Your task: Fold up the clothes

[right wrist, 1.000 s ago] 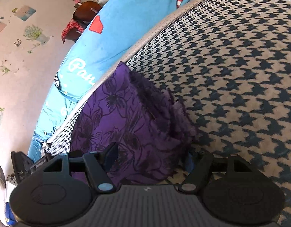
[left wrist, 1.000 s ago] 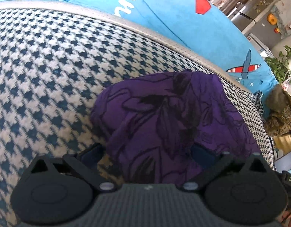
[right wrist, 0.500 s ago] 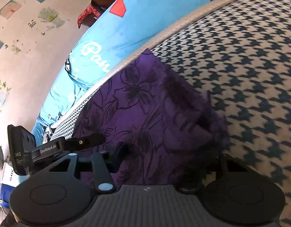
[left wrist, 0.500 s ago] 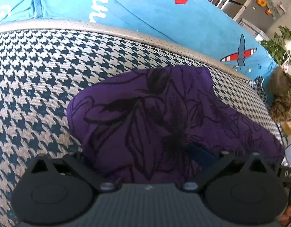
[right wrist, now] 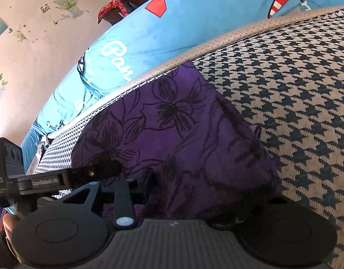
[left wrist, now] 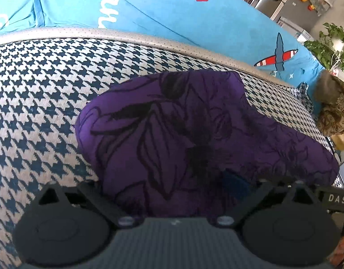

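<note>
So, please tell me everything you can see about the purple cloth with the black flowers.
The purple cloth looks like thin, soft fabric printed with black outlined flowers. It lies bunched and partly folded on the houndstooth cushion, near its grey piped edge. Its near end reaches between the fingers of both grippers: the left gripper has cloth between its fingers, and the right gripper is closing on a bunch of it. Its type of garment cannot be told.

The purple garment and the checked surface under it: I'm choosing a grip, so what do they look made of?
Purple garment: thin, soft woven cloth, matte, probably; it drapes and creases. Checked surface: coarser woven upholstery, visible ribbed weave, matte.
</note>
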A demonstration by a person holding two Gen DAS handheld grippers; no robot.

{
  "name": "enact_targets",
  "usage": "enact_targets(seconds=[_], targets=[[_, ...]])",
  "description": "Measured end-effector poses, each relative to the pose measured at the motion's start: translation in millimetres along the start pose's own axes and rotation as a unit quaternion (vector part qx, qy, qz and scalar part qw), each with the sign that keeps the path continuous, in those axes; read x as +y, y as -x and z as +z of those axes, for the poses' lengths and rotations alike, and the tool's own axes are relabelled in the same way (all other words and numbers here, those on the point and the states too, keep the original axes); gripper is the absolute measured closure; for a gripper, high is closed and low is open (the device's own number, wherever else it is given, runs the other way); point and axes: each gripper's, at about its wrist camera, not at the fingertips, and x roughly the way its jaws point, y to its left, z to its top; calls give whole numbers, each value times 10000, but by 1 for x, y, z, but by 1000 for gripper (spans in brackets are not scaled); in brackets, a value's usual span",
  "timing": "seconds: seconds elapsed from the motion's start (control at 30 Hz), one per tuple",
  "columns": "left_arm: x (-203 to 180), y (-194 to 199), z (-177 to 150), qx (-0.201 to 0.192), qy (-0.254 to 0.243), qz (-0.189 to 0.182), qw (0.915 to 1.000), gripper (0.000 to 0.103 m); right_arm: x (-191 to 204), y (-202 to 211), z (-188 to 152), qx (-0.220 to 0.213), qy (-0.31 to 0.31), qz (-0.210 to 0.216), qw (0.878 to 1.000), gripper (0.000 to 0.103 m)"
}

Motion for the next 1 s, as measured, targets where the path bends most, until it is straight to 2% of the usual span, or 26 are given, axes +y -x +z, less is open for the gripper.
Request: enact_targets(seconds=[0.13,0.4,0.5,0.53,0.57,0.67,0.73,0.8,0.9,1.0], targets=[[-13,0,-2,-51,-185,258,9995,5,2,-3,1,23,30,-59,10000,59],[-16,1,-5,-129,-236,331,9991,6,5,-7,1,36,-51,-109,9999,56],[-22,6,-7,-278,-241,448,9983,21,8,-9,1,30,4,-162,9999,56],[-25,10,-7,-352,-263,478,9979,31,9,-8,1,18,45,-193,9998,57],[-28,12,-7,-420,-295,523,9973,40,12,-8,1,-21,138,-240,9996,58],[-34,24,-9,-647,-422,658,9948,56,26,-6,-2,-158,681,-405,9967,66],[-35,30,-11,-747,-443,697,9938,61,33,-2,-3,-260,955,-452,9941,73],[-37,35,-12,-814,-486,806,9922,62,40,2,-3,-373,1157,-453,9915,76],[-41,40,-13,-859,-557,980,9899,62,50,9,-5,-564,1479,-463,9863,77],[-39,38,-11,-773,-477,962,9912,62,59,15,-5,-721,1723,-432,9814,78]])
